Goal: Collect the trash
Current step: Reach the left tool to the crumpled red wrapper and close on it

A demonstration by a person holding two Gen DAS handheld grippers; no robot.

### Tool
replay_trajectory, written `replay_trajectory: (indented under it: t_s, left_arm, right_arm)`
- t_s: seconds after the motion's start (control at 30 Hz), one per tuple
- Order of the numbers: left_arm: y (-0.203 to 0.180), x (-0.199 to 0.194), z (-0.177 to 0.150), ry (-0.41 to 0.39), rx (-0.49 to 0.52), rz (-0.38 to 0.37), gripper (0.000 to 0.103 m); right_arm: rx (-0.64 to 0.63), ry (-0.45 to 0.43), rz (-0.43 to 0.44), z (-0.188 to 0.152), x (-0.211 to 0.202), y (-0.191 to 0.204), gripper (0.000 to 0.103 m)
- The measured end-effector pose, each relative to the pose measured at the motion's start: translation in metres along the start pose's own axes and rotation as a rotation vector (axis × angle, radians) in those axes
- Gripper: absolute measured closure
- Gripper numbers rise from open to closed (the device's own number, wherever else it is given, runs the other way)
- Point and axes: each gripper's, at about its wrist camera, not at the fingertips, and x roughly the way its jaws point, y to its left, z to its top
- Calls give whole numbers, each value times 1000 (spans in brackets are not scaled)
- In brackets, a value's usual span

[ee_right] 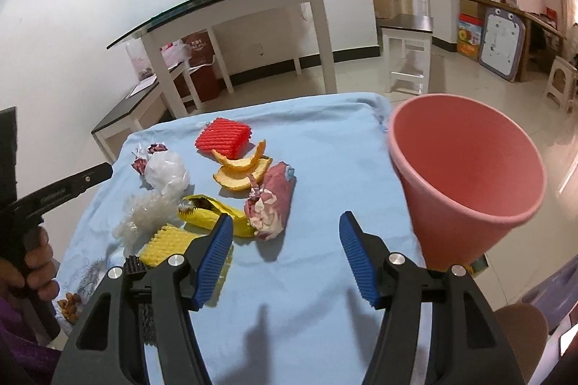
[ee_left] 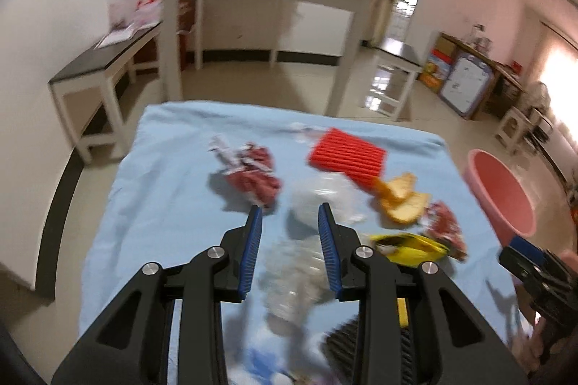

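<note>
- 1 light-blue cloth (ee_right: 325, 168) covers the whole table top; its far edge and right-hand edge show against the tiled floor, and its near-right half lies bare.
- 1 pink bin (ee_right: 466, 175) stands at the cloth's right edge, tilted with its open mouth toward the right wrist camera; it is the nearest thing to the right gripper's side.
- 2 grippers are over the cloth. The right gripper (ee_right: 285, 237) has its blue pads spread wide with nothing between them, above bare cloth just right of the trash. The left gripper (ee_left: 290, 240) is parted about halfway, gripping nothing, hanging over the clear crinkled plastic (ee_left: 292, 273); that view is motion-blurred.
- 1 red ribbed foam pad (ee_right: 224, 136) lies farthest back, well inside the far edge.
- 1 dark-red wrapper (ee_right: 272, 202), crumpled, sits at the right rim of the pile, bordering the bare cloth.
- 1 white crumpled bag (ee_right: 167, 172) lies on the left side, with a small candy wrapper (ee_right: 153, 150) just behind it.
- 1 yellow wrapper (ee_right: 213, 213) lies between the clear plastic and the dark-red wrapper.
- 2 orange peel pieces (ee_right: 242, 168) curl just in front of the red pad.
- 1 yellow foam net (ee_right: 168, 242) sits nearest the left pad of the right gripper.
</note>
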Motion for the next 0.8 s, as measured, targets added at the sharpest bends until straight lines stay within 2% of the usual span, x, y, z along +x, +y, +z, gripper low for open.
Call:
replay_trajectory:
  t_s: [0.3, 0.53, 0.67, 0.73, 0.77, 0.8]
  left_arm:
    - [33, 43, 18, 67, -139, 7, 71]
    - [38, 71, 28, 106, -169, 49, 71]
    - [41, 82, 26, 128, -181, 34, 71]
    - [40, 84, 24, 120, -180, 33, 87]
    - [40, 83, 24, 114, -171, 34, 88]
    - [41, 82, 25, 107, -168, 30, 94]
  right_arm:
    - [8, 15, 12, 6, 23, -2, 43]
    - [-7, 22, 14, 13, 31, 1, 43]
    - [-3, 40, 18, 14, 37, 1, 43]
    - [7, 52, 28, 16, 40, 1, 43]
    - [10, 57, 35, 16, 42, 1, 43]
    - [12, 60, 37, 18, 44, 1, 43]
